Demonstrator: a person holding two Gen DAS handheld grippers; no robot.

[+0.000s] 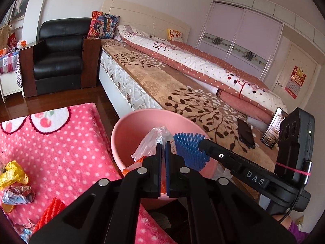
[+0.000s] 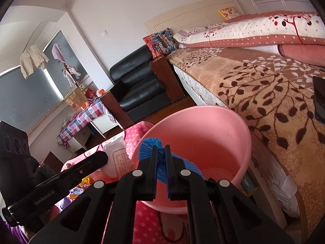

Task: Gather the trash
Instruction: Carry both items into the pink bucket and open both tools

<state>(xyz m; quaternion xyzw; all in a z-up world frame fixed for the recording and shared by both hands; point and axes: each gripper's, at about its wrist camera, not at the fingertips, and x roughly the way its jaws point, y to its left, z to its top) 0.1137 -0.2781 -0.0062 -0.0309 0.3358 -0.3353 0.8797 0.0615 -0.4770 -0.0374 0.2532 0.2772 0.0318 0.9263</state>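
A pink bin (image 1: 126,126) stands between a pink dotted blanket (image 1: 61,148) and the bed. My left gripper (image 1: 163,146) is shut on a clear and white plastic wrapper (image 1: 150,140) and holds it over the bin's mouth. My right gripper (image 2: 161,148) is shut on a blue bristly piece (image 2: 147,144), also above the bin (image 2: 223,126). The blue piece (image 1: 189,148) sits just right of the wrapper in the left wrist view. On the blanket lie a yellow wrapper (image 1: 12,175), crumpled paper (image 1: 18,196) and a red ridged piece (image 1: 50,211).
The bed (image 1: 162,75), with a leaf-pattern cover, runs along the right of the bin. Two phones (image 1: 246,133) lie on its near end. A black armchair (image 1: 61,55) stands beyond on the wood floor, and a small table with a checked cloth (image 2: 81,118) is by the window.
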